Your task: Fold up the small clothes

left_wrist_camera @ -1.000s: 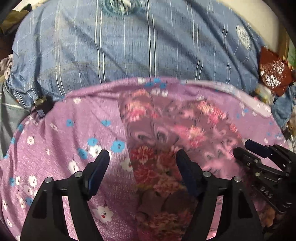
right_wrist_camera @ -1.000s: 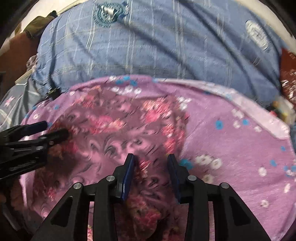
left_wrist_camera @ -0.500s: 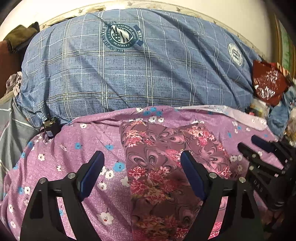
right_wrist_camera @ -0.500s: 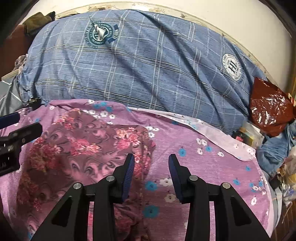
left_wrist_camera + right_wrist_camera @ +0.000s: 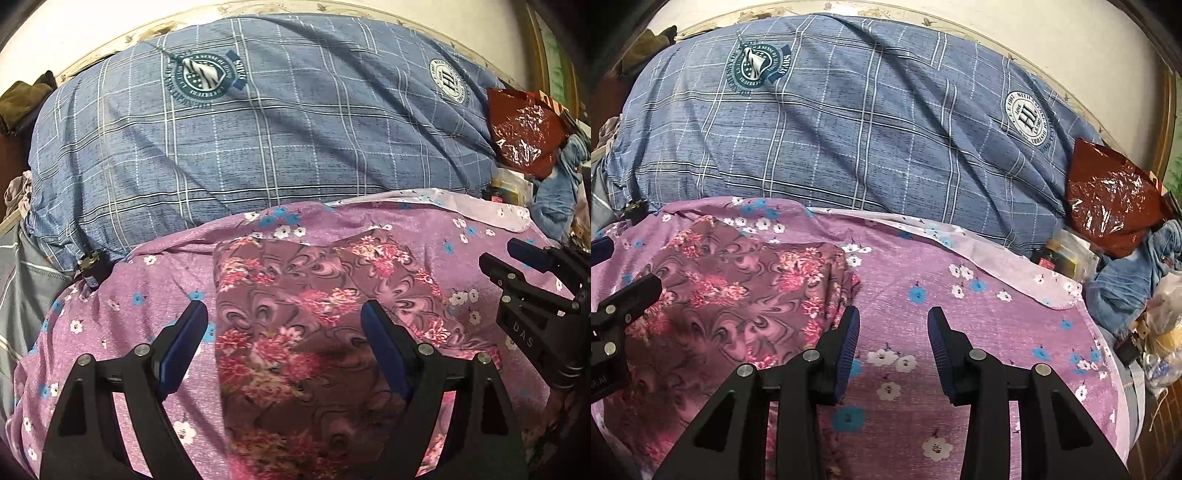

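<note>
Behind a blue plaid quilt [image 5: 258, 147], we see both grippers' fingers spread, holding nothing, over the thin, limp floral garment [image 5: 295, 332], best pinched at its lower-center edge.

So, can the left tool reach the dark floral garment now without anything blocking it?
Probably yes. The left tool is open above the dark floral garment, which lies uncovered on the purple sheet. The right tool is off to the side.
</note>
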A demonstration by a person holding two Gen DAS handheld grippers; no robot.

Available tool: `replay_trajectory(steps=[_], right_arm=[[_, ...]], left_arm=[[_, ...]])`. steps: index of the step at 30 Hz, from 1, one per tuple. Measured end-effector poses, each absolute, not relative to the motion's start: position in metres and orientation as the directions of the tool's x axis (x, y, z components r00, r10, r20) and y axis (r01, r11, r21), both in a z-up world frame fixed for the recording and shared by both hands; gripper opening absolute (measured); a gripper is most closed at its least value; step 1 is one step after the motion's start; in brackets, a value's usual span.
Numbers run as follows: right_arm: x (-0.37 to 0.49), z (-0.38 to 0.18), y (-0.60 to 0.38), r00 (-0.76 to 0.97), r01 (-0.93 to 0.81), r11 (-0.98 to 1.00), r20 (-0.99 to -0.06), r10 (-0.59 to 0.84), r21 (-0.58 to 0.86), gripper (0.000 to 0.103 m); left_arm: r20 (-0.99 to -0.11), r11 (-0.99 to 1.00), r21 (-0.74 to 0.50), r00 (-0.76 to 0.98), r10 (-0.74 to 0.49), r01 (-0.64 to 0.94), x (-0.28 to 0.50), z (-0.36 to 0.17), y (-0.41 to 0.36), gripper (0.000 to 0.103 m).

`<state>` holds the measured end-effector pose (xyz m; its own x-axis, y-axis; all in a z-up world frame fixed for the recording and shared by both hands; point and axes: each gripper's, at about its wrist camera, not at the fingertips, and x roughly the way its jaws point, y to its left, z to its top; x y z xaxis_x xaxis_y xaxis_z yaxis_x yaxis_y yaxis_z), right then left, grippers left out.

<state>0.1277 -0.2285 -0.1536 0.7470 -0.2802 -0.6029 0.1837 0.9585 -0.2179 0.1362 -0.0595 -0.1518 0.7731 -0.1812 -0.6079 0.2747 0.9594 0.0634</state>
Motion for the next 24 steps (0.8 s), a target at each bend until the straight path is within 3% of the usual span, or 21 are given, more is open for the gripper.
replay_trajectory(steps=[9, 16, 24], right_arm=[[0.124, -0.153, -0.241, 0.740, 0.202, 0.957, -0.608, -0.287, -0.206, 0.040], [0.121, -0.153, -0.237, 0.744, 0.204, 0.956, -0.601, -0.291, -0.211, 0.040], [0.124, -0.153, -0.224, 0.751, 0.191, 0.957, -0.596, -0.285, -0.216, 0.040]], left_arm=[[-0.618, 0.964, 0.088, 0.772, -0.146, 0.252, 0.136, -0.154, -0.067, 0.086], [-0.587, 0.973, 0.095, 0.802, -0.116, 0.210, 0.132, -0.147, -0.054, 0.099], [-0.580, 0.977, 0.089, 0.807, -0.108, 0.195, 0.130, -0.144, -0.040, 0.100]])
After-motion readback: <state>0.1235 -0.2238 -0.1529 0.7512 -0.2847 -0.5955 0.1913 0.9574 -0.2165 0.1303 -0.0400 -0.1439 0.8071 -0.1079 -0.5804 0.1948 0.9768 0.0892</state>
